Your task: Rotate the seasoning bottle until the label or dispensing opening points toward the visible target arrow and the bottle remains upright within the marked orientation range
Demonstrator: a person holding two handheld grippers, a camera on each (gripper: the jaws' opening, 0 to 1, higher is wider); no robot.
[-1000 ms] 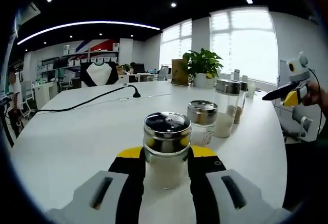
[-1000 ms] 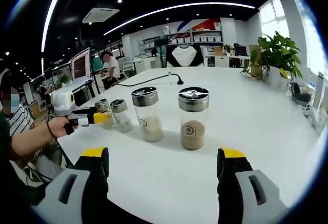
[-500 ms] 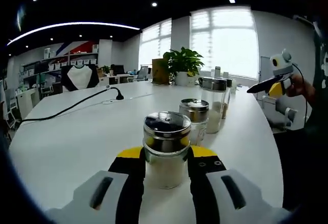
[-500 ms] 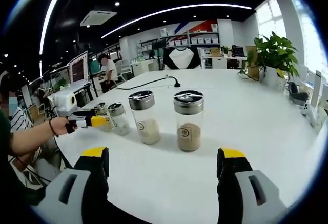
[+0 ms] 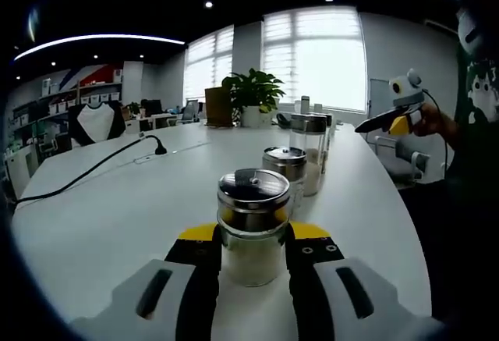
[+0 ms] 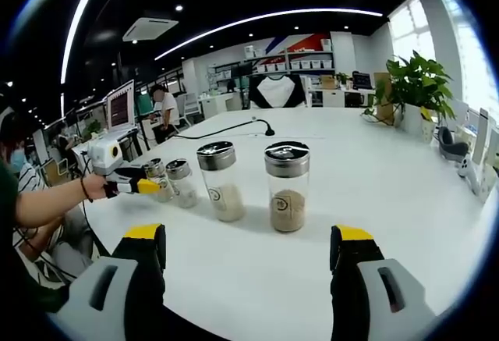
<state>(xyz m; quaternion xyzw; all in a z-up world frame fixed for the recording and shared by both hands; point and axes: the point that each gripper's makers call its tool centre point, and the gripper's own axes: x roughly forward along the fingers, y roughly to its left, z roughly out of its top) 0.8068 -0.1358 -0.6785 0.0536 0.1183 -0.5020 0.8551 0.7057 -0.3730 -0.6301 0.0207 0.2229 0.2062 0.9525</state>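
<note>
On white table (image 5: pixel 101 216): left gripper (image 5: pixel 251 257) clamps seasoning bottle (image 5: pixel 252 226); right gripper (image 6: pixel 248 259) wide open.

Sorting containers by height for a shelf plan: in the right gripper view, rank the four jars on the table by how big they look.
1. Brown-spice jar and white-powder jar: alike, tallest; the brown one sits nearer, so unsure.
2. Short jar, clearly smaller.
3. Jar held by the left gripper: similar to that one, partly hidden.
</note>
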